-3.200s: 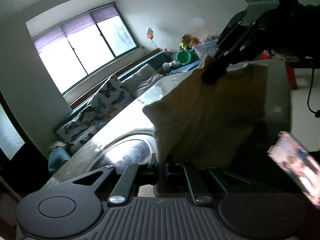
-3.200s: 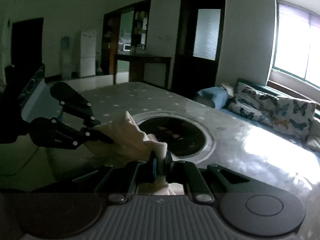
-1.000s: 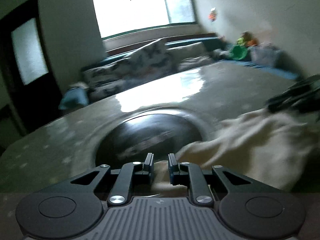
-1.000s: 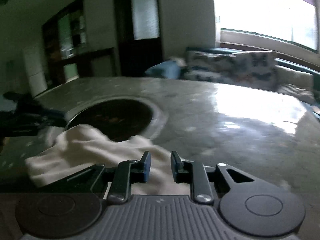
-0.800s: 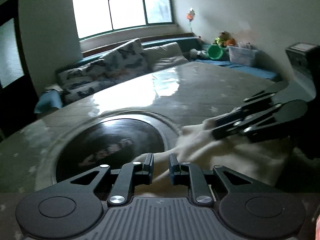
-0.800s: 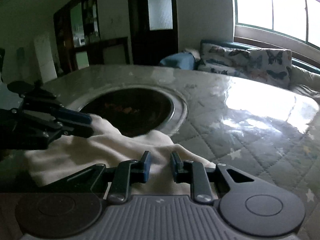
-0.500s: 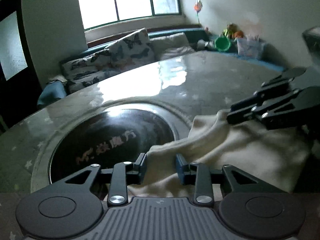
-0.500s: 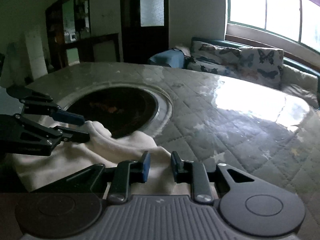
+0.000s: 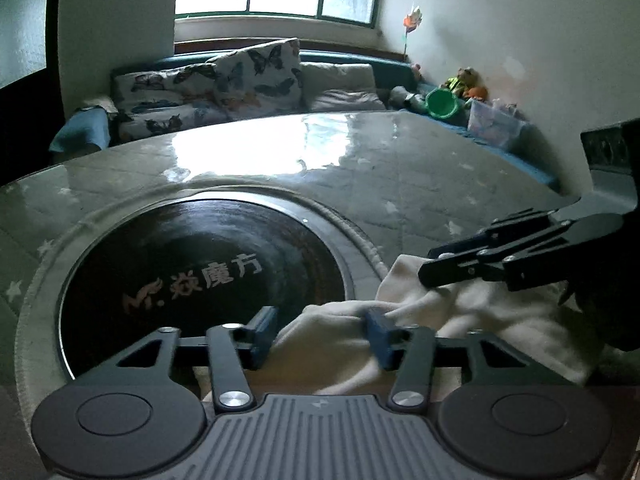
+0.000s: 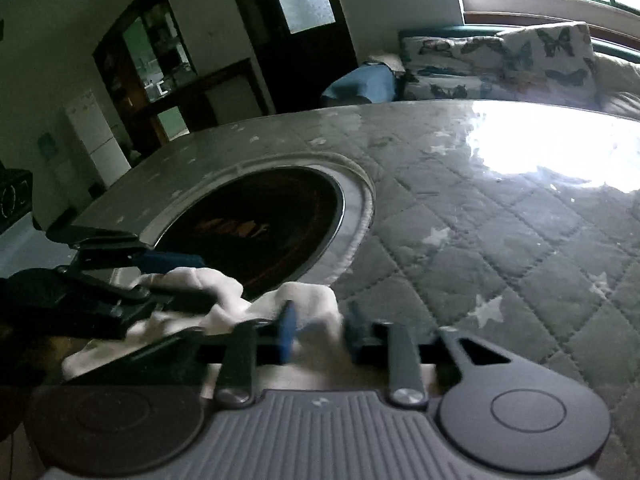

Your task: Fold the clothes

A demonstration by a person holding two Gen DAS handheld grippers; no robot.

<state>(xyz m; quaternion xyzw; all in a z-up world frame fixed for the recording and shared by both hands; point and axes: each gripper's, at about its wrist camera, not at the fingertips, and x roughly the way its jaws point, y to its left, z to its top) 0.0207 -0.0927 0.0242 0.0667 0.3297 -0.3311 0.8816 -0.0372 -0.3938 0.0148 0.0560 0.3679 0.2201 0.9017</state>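
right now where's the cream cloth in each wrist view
Left wrist view: the cream cloth lies bottom centre to right, between the open left gripper fingers, under the right gripper.
Right wrist view: the cream cloth lies bottom left of centre, by the right gripper.
Shared landmark: the dark round inset behind the cloth.

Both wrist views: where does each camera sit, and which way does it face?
Left wrist view: behind the open left tongs, facing the window and sofa; the right tongs enter from the right.
Right wrist view: behind the open right tongs, facing the dark door; the left tongs enter from the left.
Shared: cream cloth, black disc, quilted table.
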